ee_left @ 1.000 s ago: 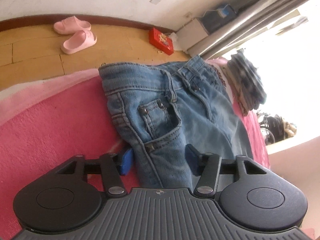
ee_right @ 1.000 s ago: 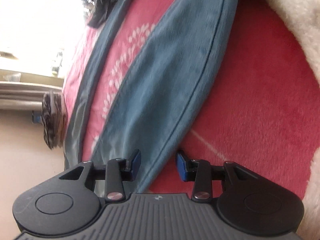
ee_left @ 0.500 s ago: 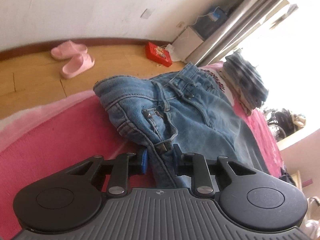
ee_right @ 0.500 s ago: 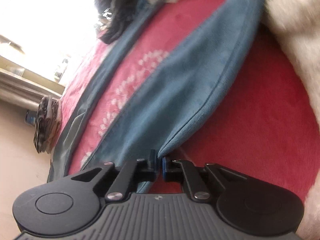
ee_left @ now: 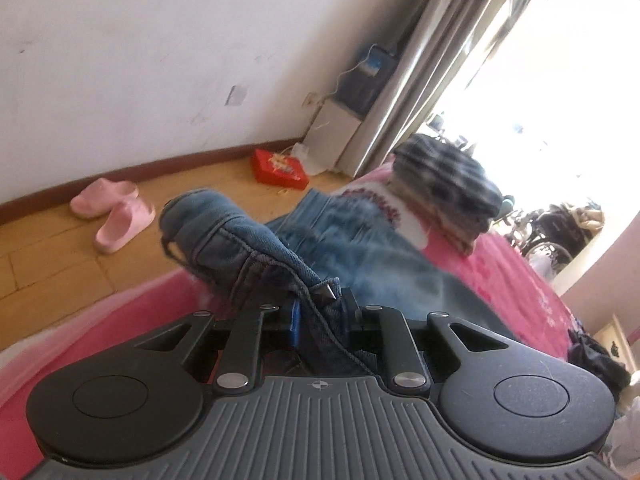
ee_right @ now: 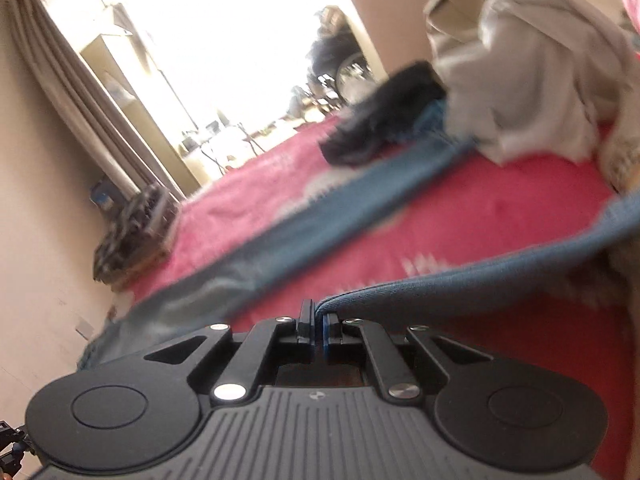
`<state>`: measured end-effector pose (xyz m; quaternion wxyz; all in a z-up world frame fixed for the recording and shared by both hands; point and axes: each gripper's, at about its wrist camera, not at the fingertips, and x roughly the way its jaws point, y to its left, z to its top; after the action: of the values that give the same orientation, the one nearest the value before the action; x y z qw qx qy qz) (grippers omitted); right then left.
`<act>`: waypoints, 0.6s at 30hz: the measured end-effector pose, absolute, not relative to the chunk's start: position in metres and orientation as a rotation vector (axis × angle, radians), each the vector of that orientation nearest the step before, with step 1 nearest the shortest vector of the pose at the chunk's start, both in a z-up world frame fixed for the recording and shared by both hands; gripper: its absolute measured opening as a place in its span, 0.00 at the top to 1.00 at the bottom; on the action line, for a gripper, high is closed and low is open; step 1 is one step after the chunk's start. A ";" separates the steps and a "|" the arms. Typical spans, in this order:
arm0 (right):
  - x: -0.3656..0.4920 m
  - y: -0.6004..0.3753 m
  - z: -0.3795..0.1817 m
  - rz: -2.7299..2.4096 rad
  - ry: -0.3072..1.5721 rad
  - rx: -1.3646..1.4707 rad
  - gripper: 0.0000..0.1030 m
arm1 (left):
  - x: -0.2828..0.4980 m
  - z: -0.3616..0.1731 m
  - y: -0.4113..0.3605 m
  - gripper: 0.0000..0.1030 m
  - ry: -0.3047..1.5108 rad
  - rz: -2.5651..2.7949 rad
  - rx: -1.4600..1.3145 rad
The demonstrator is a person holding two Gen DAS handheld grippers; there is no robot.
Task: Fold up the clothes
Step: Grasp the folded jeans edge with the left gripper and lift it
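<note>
**Observer:** What are the hand-held grippers doing at this moment?

**Operator:** I'm clamping the left hand-held gripper (ee_left: 322, 322) on the jeans (ee_left: 248, 252). Its jaws have just been closing, and a thick bunch of denim near a rivet is pinched between them. I'm clenching the right hand-held gripper (ee_right: 317, 330) on a thin hem of the same blue garment (ee_right: 460, 276); those jaws are nearly touching, with only the fabric edge between.

**Observer:** And the jeans themselves?

**Operator:** They're lying across the pink bed (ee_left: 532, 292). The waist end is humping up off the blanket at my left grip, and a long leg is trailing away across the bed in the right view, blurred.

**Observer:** How far along are we?

**Operator:** Early on this piece, I'm judging. Both ends are gripped, but no fold is showing yet; the legs are lying spread apart. A folded stack (ee_left: 448, 184) is sitting near the bed's far edge, so some clothes look done. A grey garment (ee_right: 532, 68) and a dark one (ee_right: 380, 120) are lying loose further out, seemingly waiting.
</note>
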<state>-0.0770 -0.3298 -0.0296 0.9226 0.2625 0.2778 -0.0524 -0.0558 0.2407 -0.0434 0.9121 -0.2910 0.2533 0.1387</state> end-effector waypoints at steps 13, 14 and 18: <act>0.092 -0.332 0.001 -0.044 0.537 0.461 0.96 | 0.074 -0.020 0.230 0.84 0.532 0.255 -0.514; 0.106 -0.332 -0.003 -0.045 0.554 0.465 0.96 | 0.087 -0.022 0.230 0.84 0.549 0.258 -0.510; 0.162 -0.330 -0.031 -0.054 0.623 0.483 0.96 | 0.133 -0.038 0.229 0.84 0.628 0.270 -0.461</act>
<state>0.1615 -0.3300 -0.0309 0.9229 0.2353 0.3036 -0.0265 0.1326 0.2295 -0.0378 0.9161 -0.2242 0.3053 0.1313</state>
